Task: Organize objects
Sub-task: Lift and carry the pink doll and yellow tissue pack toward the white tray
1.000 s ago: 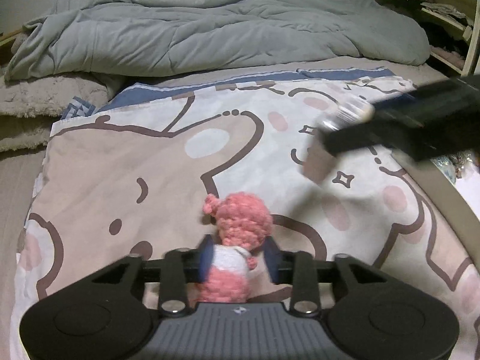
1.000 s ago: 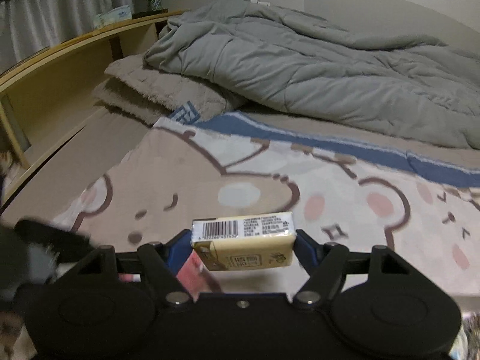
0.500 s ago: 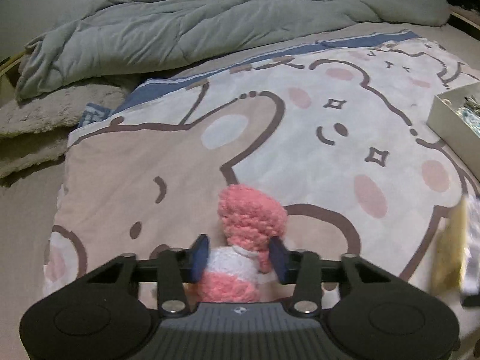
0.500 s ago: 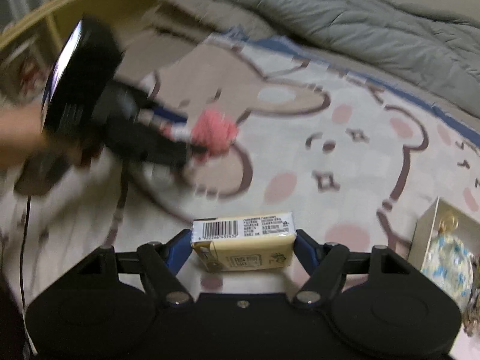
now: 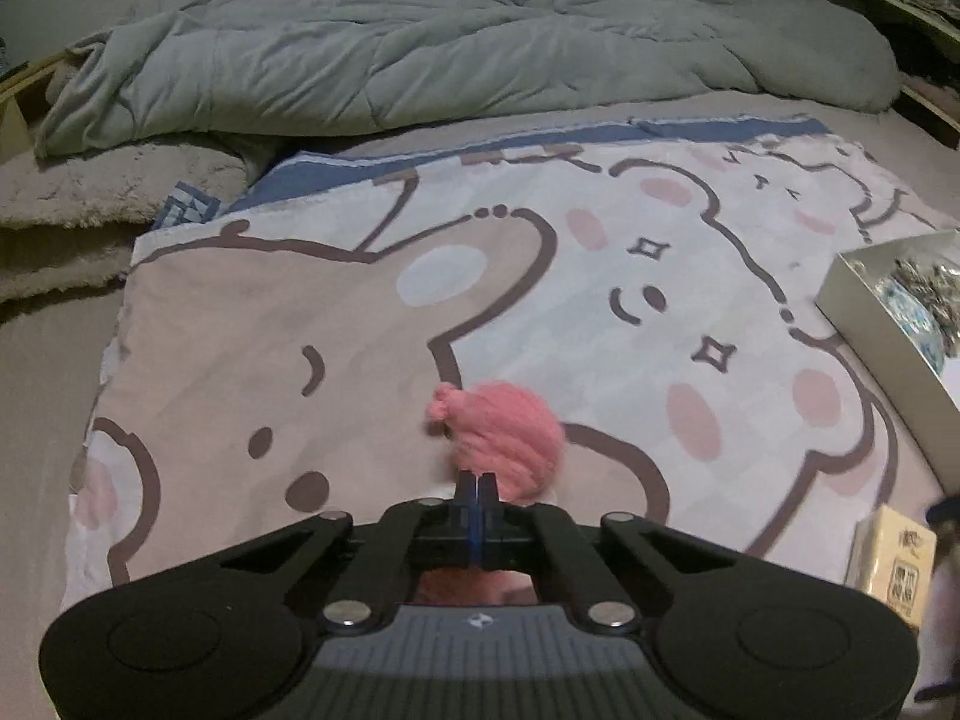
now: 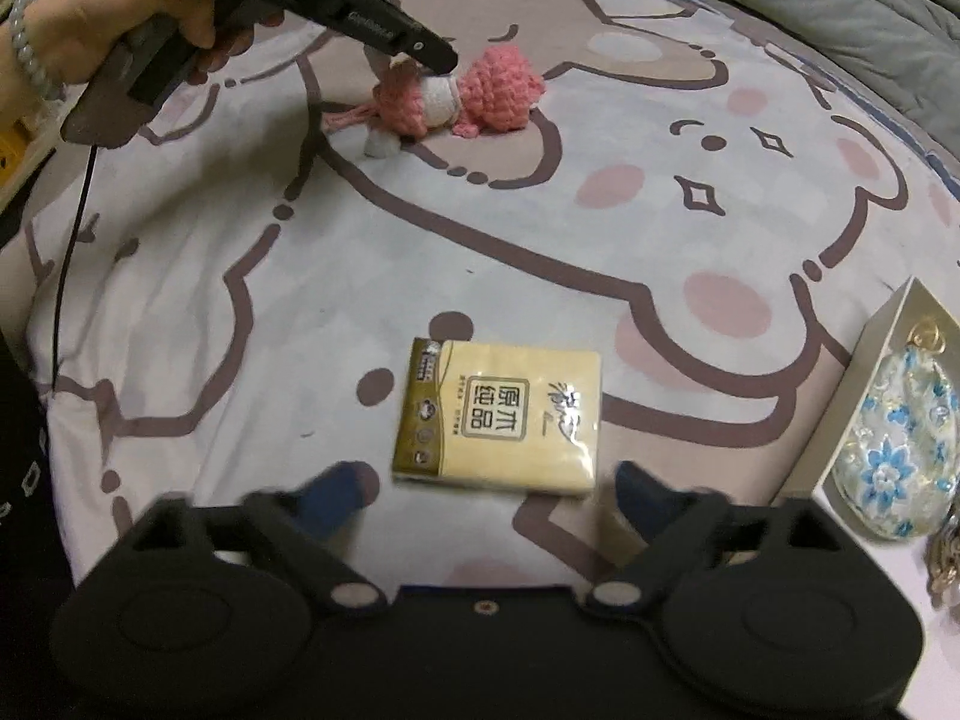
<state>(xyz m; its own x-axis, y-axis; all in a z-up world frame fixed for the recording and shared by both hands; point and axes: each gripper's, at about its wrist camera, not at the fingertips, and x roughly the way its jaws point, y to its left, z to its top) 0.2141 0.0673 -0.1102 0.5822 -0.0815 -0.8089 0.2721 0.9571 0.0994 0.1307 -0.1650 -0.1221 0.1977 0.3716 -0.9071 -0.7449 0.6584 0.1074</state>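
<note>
A: Item one, the bedspread?
B: Cartoon bear bedspread [image 6: 336, 276], laid flat, with a grey duvet [image 5: 456, 42] bunched along its far edge.

A: Item two, the pink toy?
B: Pink crochet doll [image 6: 462, 95], lying on its side on the bedspread. The left gripper [image 5: 477, 489] has its two fingers pressed together, nothing visibly between them. In the right wrist view its tip sits over the doll's white middle; whether it touches the doll I cannot tell.

A: Item three, the yellow packet?
B: Tissue pack [image 6: 498, 417], flat on the bedspread, printed face up, well apart from the doll. The right gripper [image 6: 489, 495] is spread wide, its blue fingertips [image 6: 336, 495] on either side of the pack's near edge and clear of it.

A: Item four, right side?
B: Open box [image 6: 864, 372], just beside the tissue pack, holding a glossy pouch [image 6: 900, 450] with blue flowers.
</note>
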